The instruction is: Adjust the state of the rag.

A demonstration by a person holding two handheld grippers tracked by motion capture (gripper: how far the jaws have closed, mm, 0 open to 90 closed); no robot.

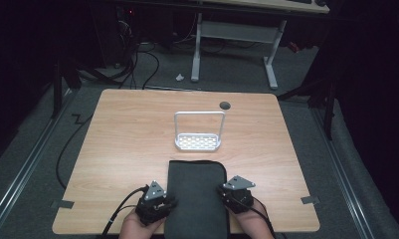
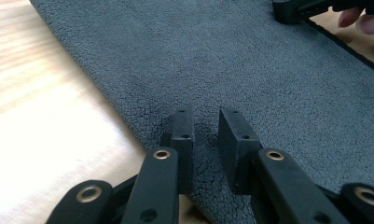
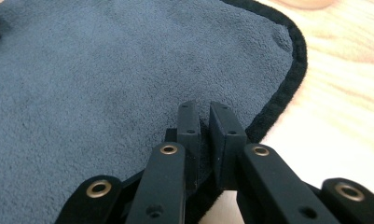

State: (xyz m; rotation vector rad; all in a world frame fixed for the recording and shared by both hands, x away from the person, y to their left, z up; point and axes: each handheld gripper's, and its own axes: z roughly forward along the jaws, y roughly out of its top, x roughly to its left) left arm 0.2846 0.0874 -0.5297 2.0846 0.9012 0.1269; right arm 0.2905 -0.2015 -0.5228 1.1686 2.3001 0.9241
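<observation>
High view showed the cloth (image 1: 196,196) lying flat at the table's (image 1: 122,144) near edge, not yet folded, with the left gripper (image 2: 207,128) a little open over one side and the right gripper (image 3: 204,122) pinching the other.

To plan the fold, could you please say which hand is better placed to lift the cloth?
Right: the right tool appears closed on the cloth; the left tool stands open over it.

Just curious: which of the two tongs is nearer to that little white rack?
Right. The right tongs sit at the grey cloth's right edge, slightly closer below the white rack; the left tongs sit lower-left.
</observation>
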